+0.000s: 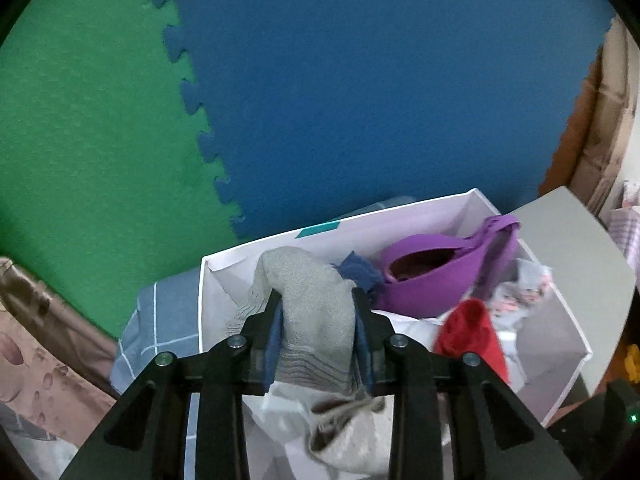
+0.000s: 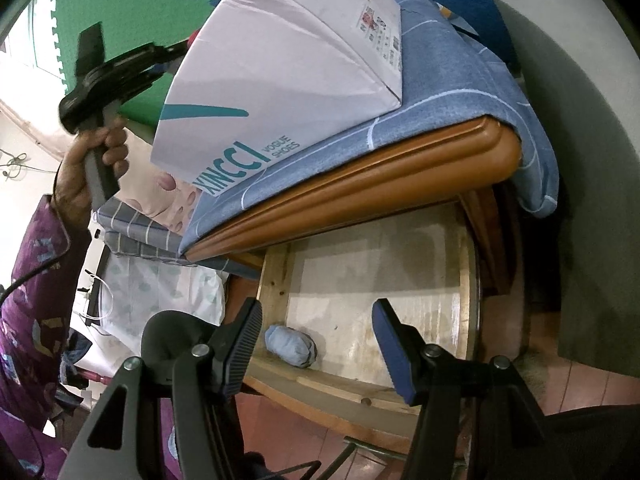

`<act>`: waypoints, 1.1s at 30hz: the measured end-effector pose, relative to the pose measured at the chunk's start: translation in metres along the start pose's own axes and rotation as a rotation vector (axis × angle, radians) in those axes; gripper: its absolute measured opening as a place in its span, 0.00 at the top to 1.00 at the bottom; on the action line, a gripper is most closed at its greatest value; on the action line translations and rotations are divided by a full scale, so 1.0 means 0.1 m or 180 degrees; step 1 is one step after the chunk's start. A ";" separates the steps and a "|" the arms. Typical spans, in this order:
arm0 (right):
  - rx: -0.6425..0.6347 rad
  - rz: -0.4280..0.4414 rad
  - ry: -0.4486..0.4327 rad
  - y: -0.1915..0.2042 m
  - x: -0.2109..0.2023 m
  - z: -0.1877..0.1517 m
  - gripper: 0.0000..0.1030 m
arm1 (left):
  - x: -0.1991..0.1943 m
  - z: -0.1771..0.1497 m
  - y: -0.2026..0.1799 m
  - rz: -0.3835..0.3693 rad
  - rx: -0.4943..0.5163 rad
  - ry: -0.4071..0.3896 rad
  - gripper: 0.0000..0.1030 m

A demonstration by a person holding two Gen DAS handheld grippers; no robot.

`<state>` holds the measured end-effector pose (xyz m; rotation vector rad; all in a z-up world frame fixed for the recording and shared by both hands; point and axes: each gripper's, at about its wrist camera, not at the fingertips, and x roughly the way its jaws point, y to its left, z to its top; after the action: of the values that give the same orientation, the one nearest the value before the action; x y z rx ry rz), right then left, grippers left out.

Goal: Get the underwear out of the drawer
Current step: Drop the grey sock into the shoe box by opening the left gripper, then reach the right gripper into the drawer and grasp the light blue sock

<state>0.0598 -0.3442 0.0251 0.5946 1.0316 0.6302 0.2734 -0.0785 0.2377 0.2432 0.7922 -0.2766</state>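
Observation:
My left gripper [image 1: 317, 300] is shut on a grey knitted garment [image 1: 308, 276], held just above a white shoe box [image 1: 400, 220]. The cloth bulges over the fingertips and hangs down behind them. A purple bra [image 1: 432, 276], a red cloth [image 1: 472, 332] and a small dark blue piece [image 1: 360, 272] lie in the box. My right gripper [image 2: 317, 312] stands open over the pulled-out wooden drawer [image 2: 380, 264], nothing between its fingers. A rolled light blue garment [image 2: 290, 346] lies at the drawer's front left corner.
The shoe box [image 2: 280, 60] rests on a blue checked sheet [image 2: 440, 80] over a brown wooden edge [image 2: 360, 184] above the drawer. A grey panel [image 2: 580, 120] stands at the right. A hand [image 2: 92, 160] in a purple sleeve grips the left tool. Green and blue foam mats [image 1: 320, 80] lie behind.

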 end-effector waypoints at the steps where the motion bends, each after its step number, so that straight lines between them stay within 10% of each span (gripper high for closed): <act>1: 0.0003 0.0004 0.0001 0.00 0.00 0.00 0.43 | 0.04 0.01 0.00 0.0031 -0.0001 0.0027 0.71; 9: 0.0007 0.0024 0.0014 0.00 0.02 0.00 0.43 | 0.27 0.00 -0.02 0.0173 -0.0042 0.0113 0.57; 13: -0.0005 0.0017 0.0024 0.00 0.02 -0.01 0.43 | 0.15 -0.02 -0.04 0.0421 -0.0031 -0.0128 0.24; 19: -0.0150 0.0014 0.0117 0.09 0.08 -0.03 0.43 | -0.34 -0.16 -0.02 0.0494 -0.0131 -0.0610 0.12; 26: -0.0755 -0.0055 0.0654 0.46 0.43 -0.21 0.43 | -1.08 -1.00 0.15 0.0373 -0.0182 -0.0932 0.00; 33: -0.1130 -0.0134 0.1389 0.77 1.13 -0.32 0.43 | -1.21 -2.05 0.71 0.0214 -0.0832 -0.0469 0.00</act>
<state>0.0582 -0.2061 0.0015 0.1219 1.2947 0.9059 0.0800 0.0716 0.1943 0.0031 0.6648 -0.1238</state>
